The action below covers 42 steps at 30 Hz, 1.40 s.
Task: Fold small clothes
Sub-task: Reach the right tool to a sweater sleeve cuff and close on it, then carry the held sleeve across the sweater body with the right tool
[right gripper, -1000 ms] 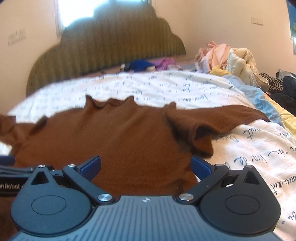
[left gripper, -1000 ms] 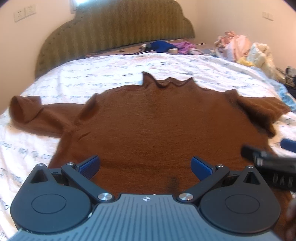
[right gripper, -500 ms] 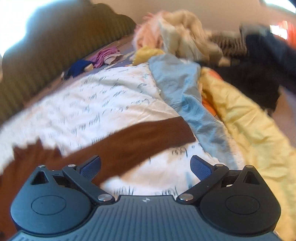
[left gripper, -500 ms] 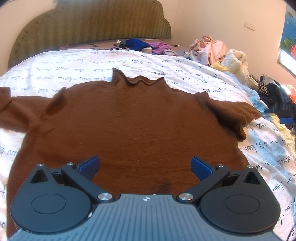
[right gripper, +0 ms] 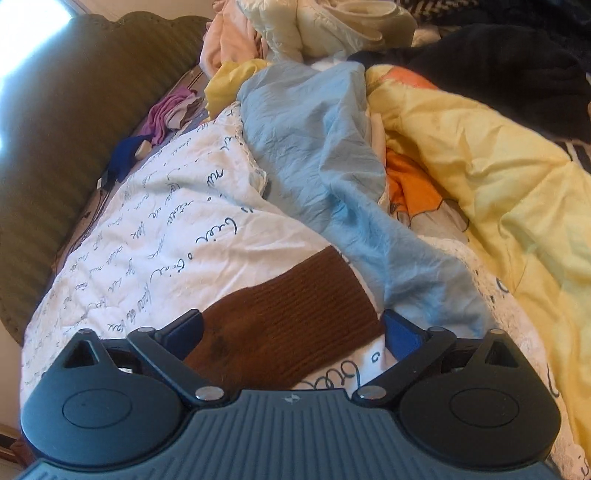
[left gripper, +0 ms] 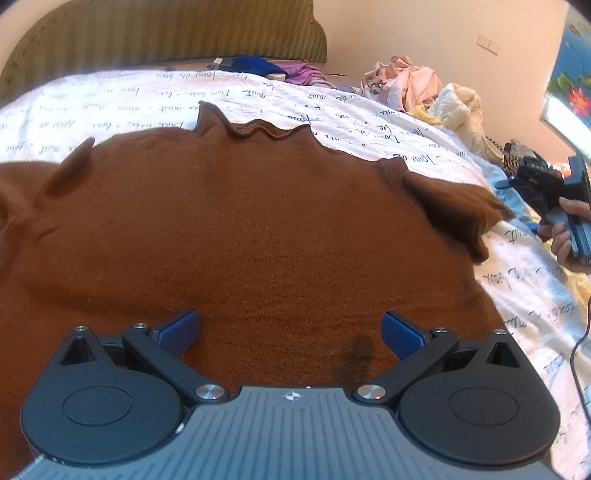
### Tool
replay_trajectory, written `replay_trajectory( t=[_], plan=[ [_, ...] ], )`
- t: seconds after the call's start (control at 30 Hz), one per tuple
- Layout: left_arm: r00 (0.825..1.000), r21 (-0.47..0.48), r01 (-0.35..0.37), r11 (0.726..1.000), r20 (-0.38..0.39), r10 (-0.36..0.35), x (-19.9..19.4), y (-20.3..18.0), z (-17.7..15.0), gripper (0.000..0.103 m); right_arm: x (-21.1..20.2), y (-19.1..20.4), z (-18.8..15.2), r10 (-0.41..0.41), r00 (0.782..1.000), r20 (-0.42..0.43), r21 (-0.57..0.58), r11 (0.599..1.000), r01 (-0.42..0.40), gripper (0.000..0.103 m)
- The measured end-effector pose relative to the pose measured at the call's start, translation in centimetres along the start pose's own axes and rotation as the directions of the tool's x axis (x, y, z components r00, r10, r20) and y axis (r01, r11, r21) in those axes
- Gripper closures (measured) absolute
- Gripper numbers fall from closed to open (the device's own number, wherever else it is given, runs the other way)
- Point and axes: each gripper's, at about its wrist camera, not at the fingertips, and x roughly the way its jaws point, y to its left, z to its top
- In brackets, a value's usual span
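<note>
A brown knitted long-sleeved sweater (left gripper: pixel 258 229) lies spread flat, front up, on a white quilt printed with dark cursive script (left gripper: pixel 369 122), its wavy collar toward the green padded headboard (left gripper: pixel 166 33). The quilt shows bare between collar and headboard and along the sweater's right side; further right the room closes in with a heap of pale pink and cream clothes (left gripper: pixel 417 85). In the right wrist view, a crumpled light blue sheet (right gripper: pixel 325 158) and a yellow blanket with orange patches (right gripper: pixel 480 158) crowd the quilt's edge, the blue sheet just beside the sweater's ribbed brown cuff (right gripper: pixel 295 317).

The left gripper (left gripper: pixel 291 328) hangs over the sweater's lower body, its blue-padded fingers (left gripper: pixel 181 328) spread wide, gripping nothing. The right gripper (right gripper: pixel 293 328) sits over the cuff, its blue pads (right gripper: pixel 400 332) equally wide on either side of the sleeve end, not closed on it. In the left view a hand (left gripper: pixel 565 229) holds that gripper at the far right edge
</note>
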Motion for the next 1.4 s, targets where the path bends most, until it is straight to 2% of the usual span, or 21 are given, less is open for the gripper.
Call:
replay_trajectory(
  t=[0.03, 0.07, 0.13, 0.23, 0.37, 0.6, 0.7, 0.77, 0.8, 0.83, 0.87, 0.93, 0.97, 1.03, 1.07, 1.13, 1.23, 1.3, 1.33, 1.37, 1.4],
  plan=[
    [1.000, 0.006, -0.002, 1.000, -0.001, 0.002, 0.0, -0.1, 0.0, 0.000, -0.1, 0.2, 0.0, -0.011, 1.000, 0.008, -0.010, 1.000, 0.011, 0.030],
    [1.000, 0.008, -0.002, 1.000, -0.001, 0.002, 0.0, 0.0, 0.0, 0.000, -0.1, 0.3, 0.1, -0.043, 0.999, 0.014, -0.016, 0.999, 0.043, 0.062],
    [1.000, -0.002, 0.003, 1.000, 0.001, -0.003, 0.0, 0.1, 0.0, 0.000, -0.1, 0.4, 0.4, -0.078, 0.997, 0.024, -0.016, 0.997, 0.079, 0.076],
    [1.000, -0.013, 0.008, 1.000, -0.001, -0.008, 0.0, 0.3, 0.0, 0.000, -0.4, 0.6, 0.5, -0.066, 0.997, 0.039, -0.010, 0.998, 0.066, 0.079],
    [1.000, -0.039, 0.008, 0.999, 0.005, -0.008, -0.2, 0.6, 0.0, 0.000, -2.0, 1.3, 0.5, 0.049, 0.996, 0.078, 0.049, 0.997, -0.053, 0.079],
    [0.999, -0.108, 0.045, 0.993, -0.013, -0.047, -0.7, 1.7, 0.7, 0.000, -4.2, 10.0, -3.8, 0.213, 0.976, 0.033, -0.089, 0.974, -0.210, 0.079],
    [0.999, -0.145, 0.053, 0.988, -0.004, -0.054, -1.4, 2.7, 0.8, 0.000, -3.7, 14.2, -6.6, 0.165, 0.985, 0.042, -0.183, 0.971, -0.155, 0.082],
    [0.999, -0.179, 0.045, 0.983, -0.010, -0.047, -1.9, 3.6, 0.8, 0.000, -3.8, 14.9, -6.7, 0.101, 0.992, 0.078, -0.165, 0.983, -0.087, 0.078],
    [0.999, -0.201, 0.045, 0.979, -0.003, -0.046, -2.2, 4.1, 0.8, 0.000, -3.9, 14.6, -6.1, 0.052, 0.994, 0.092, -0.122, 0.992, -0.041, 0.069],
    [0.999, -0.222, 0.047, 0.974, 0.007, -0.047, -2.6, 4.5, 0.8, 0.000, -4.1, 14.1, -5.5, 0.011, 0.995, 0.103, -0.082, 0.997, -0.003, 0.032],
    [0.999, -0.242, 0.049, 0.969, 0.016, -0.047, -3.0, 5.0, 0.8, 0.000, -4.5, 13.3, -5.1, 0.005, 0.992, 0.126, -0.063, 0.998, 0.003, 0.000],
    [0.998, -0.274, 0.054, 0.960, 0.025, -0.049, -3.4, 5.7, 0.8, 0.000, -5.8, 11.8, -4.6, -0.021, 0.976, 0.219, -0.113, 0.992, 0.047, 0.000],
    [0.998, -0.284, 0.057, 0.957, 0.022, -0.053, -3.4, 5.9, 0.8, 0.000, -5.8, 11.6, -4.3, -0.037, 0.974, 0.222, -0.172, 0.982, 0.076, 0.000],
    [0.998, -0.302, 0.068, 0.951, 0.013, -0.067, -3.1, 6.1, 1.0, 0.000, -4.8, 11.4, -3.8, -0.032, 0.989, 0.141, -0.245, 0.967, 0.066, 0.000],
    [0.997, -0.307, 0.073, 0.949, 0.009, -0.074, -2.9, 6.0, 1.0, 0.000, -4.1, 11.9, -3.9, -0.071, 0.990, 0.118, -0.290, 0.952, 0.103, 0.000],
    [0.997, -0.297, 0.081, 0.952, 0.005, -0.083, -2.6, 5.6, 1.0, 0.000, -2.5, 13.2, -4.5, -0.142, 0.980, 0.136, -0.423, 0.887, 0.187, 0.000],
    [0.996, -0.275, 0.087, 0.957, -0.006, -0.093, -2.4, 5.0, 0.8, 0.000, 0.0, 14.8, -5.6, -0.216, 0.968, 0.128, -0.576, 0.778, 0.250, 0.000],
    [0.996, -0.262, 0.083, 0.961, -0.010, -0.089, -2.5, 4.9, 0.6, 0.000, 1.1, 15.0, -6.0, -0.266, 0.953, 0.142, -0.618, 0.728, 0.295, 0.019],
    [0.996, -0.258, 0.081, 0.963, -0.011, -0.087, -2.5, 4.9, 0.5, 0.000, 1.6, 15.0, -6.0, -0.300, 0.944, 0.141, -0.627, 0.710, 0.320, 0.061],
    [0.996, -0.256, 0.080, 0.963, -0.011, -0.085, -2.5, 5.0, 0.5, 0.000, 2.2, 14.7, -5.8, -0.342, 0.930, 0.137, -0.630, 0.694, 0.349, 0.080],
    [0.997, -0.258, 0.077, 0.963, -0.012, -0.083, -2.4, 5.1, 0.5, 0.000, 2.4, 14.4, -5.7, -0.357, 0.923, 0.142, -0.624, 0.692, 0.363, 0.080]
  ],
)
